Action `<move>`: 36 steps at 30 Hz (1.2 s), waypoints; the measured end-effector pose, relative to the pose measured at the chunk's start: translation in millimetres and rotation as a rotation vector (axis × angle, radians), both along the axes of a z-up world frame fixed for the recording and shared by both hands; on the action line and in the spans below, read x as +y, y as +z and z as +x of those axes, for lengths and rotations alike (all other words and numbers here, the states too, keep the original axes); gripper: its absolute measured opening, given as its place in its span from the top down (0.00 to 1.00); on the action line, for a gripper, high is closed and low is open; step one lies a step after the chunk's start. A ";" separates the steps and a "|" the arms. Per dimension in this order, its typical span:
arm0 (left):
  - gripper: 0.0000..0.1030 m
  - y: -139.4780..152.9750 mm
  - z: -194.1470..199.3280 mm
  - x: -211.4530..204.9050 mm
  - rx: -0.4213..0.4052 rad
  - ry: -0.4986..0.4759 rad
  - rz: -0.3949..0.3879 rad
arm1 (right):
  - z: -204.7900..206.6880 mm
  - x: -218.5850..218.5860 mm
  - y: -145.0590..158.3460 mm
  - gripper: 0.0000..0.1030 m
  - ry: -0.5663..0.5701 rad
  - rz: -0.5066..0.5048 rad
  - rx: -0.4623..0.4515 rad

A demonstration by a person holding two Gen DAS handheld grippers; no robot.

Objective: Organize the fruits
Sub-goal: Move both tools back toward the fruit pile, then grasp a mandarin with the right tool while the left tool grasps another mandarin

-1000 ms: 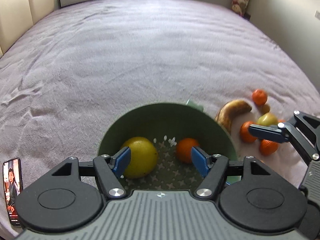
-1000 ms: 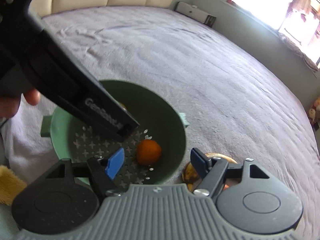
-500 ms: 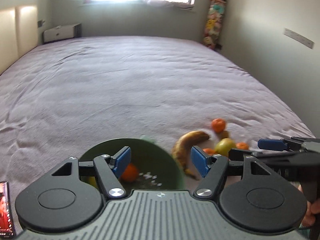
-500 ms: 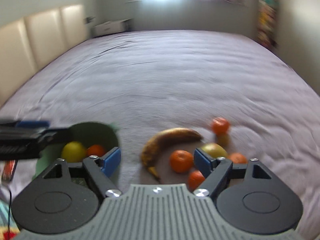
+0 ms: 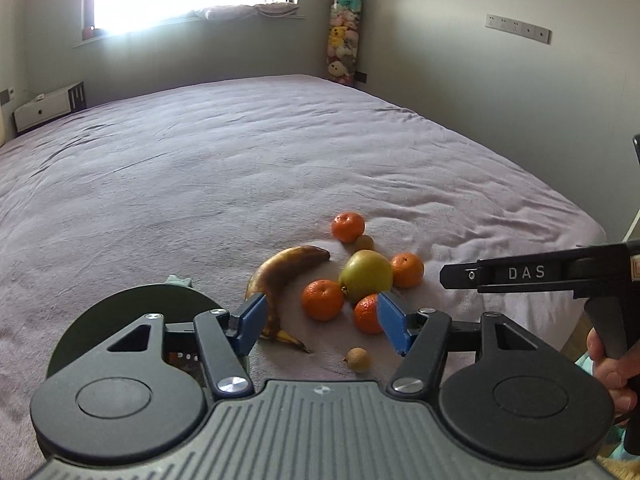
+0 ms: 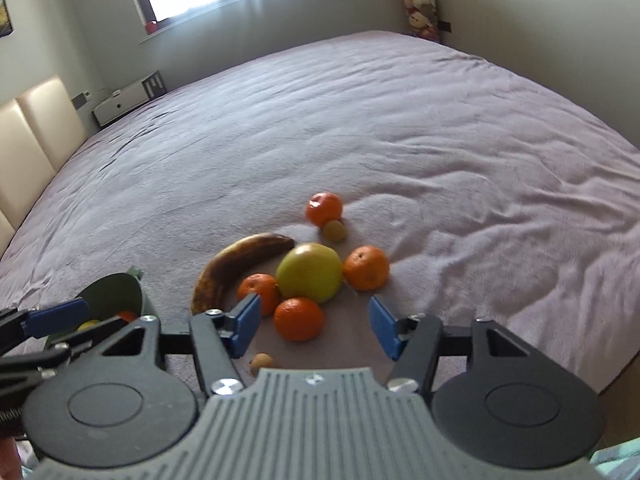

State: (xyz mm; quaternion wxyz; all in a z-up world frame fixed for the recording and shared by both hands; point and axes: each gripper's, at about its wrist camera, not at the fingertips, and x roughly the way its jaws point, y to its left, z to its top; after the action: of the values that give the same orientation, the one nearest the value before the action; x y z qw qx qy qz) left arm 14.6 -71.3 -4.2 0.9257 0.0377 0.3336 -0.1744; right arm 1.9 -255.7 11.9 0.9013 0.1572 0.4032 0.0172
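Note:
A brown-spotted banana (image 5: 280,276) (image 6: 236,264), a yellow-green apple (image 5: 366,276) (image 6: 310,272), several tangerines and small brown fruits lie loose on the purple bed cover. The green bowl (image 5: 120,304) (image 6: 116,292) stands left of them with a yellow fruit and a tangerine inside. My left gripper (image 5: 322,324) hovers before the pile, its jaws closing, pads touching nothing. My right gripper (image 6: 314,326) hangs over the nearest tangerine (image 6: 298,318), jaws closing with that fruit in the gap but not pressed.
The purple bed cover (image 6: 400,140) stretches far back; its right edge (image 6: 616,364) drops off close by. A padded headboard (image 6: 28,144) and white cabinet (image 6: 128,96) are at the left. A person's hand (image 5: 612,360) holds the right gripper's handle.
Both views have swung from looking down into the bowl to facing the loose fruit pile to its right. The right gripper has rolled upright, and its jaws now stand narrower.

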 end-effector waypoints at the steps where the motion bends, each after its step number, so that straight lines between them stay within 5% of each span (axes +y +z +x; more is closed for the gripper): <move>1: 0.28 -3.0 2.6 -0.8 0.002 -0.002 0.001 | 2.9 -1.8 -5.2 0.45 -0.007 0.018 0.013; 13: 0.36 -29.0 33.7 -9.6 0.050 -0.002 0.044 | 39.0 3.7 -45.5 0.56 -0.039 0.168 0.117; 36: 0.40 -70.2 77.8 -32.4 0.129 -0.079 0.165 | 84.0 5.8 -103.0 0.54 -0.099 0.297 0.259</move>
State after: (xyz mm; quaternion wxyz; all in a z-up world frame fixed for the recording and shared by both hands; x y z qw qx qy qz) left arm 92.4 -103.7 -74.4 0.8883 0.1158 0.4041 -0.1848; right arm 85.8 -249.9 -91.1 0.8086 0.3088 0.5007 0.0116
